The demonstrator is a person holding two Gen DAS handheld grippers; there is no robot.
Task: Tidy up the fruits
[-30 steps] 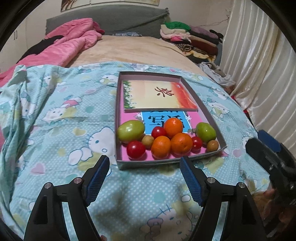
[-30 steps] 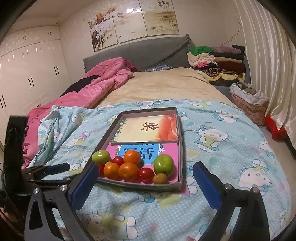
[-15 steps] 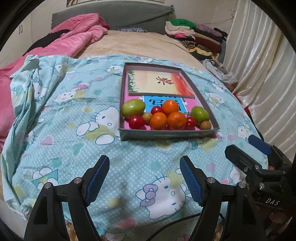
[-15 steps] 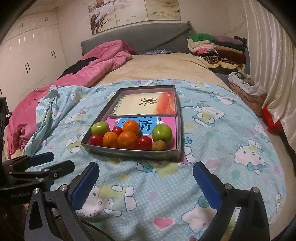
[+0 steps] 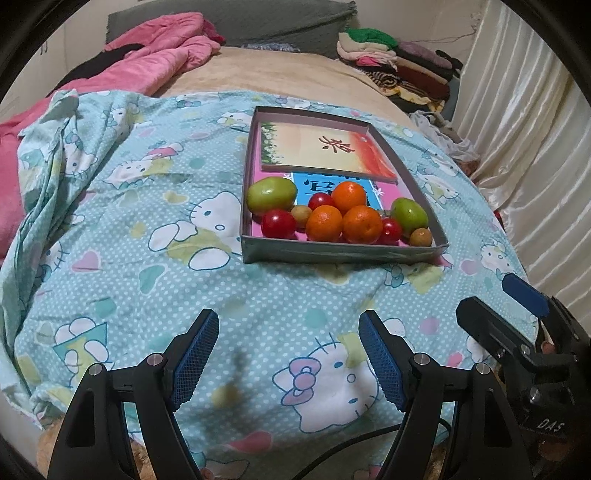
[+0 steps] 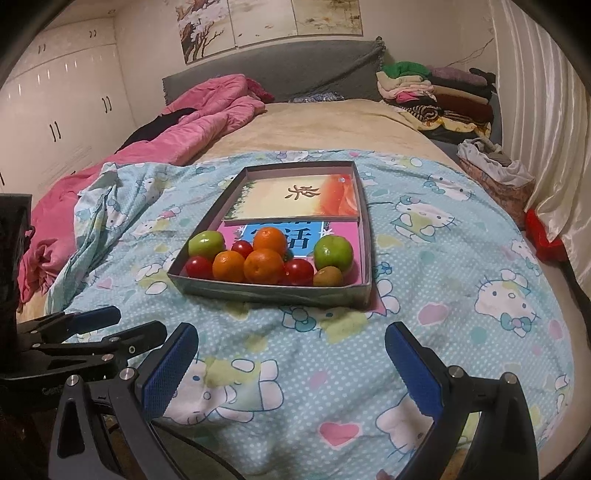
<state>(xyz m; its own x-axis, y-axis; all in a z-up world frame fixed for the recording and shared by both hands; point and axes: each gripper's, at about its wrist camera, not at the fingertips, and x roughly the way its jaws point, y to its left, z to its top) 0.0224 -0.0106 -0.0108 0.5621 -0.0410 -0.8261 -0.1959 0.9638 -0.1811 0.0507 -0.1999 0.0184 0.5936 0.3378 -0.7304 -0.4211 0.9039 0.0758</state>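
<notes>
**Tongs held wide over the bedspread, fruit gathered in a shallow box**

Both tongs hang empty, short of a box of fruit set on a patterned bedspread.

Left wrist view: the left tongs [image 5: 286, 363] stand with their blue pads far apart and nothing between them, low over the bedspread [image 5: 122, 280]. Ahead, the grey cardboard box [image 5: 343, 253] holds all the fruit in sight, crowded against its near wall: two green fruits [image 5: 272, 194], three oranges [image 5: 362, 224], three small red tomatoes [image 5: 278, 223] and two small brown fruits [image 5: 420, 236]. Two printed cards [image 5: 325, 151] lie flat in the far part of the box. The right tongs [image 5: 513, 314] show at the right edge, seen from the side.

By the look of them, the oranges and green fruits are firm, round and light, best taken across the middle with pads on opposite sides. The tomatoes seem smooth, soft-skinned and apt to roll or burst, so a gentle squeeze suits them. The box looks thin and would likely bend if lifted by one wall.

Right wrist view: the right tongs [image 6: 291, 363] are likewise spread wide and bare. This angle shows the box's right wall [image 6: 366, 236] and the pink floor beside the right-hand green fruit [image 6: 333, 253], which the other view shows less clearly. It also takes in white cupboards [image 6: 62, 110] and wall pictures [image 6: 269, 22], and the left tongs [image 6: 98, 326] from the side.
</notes>
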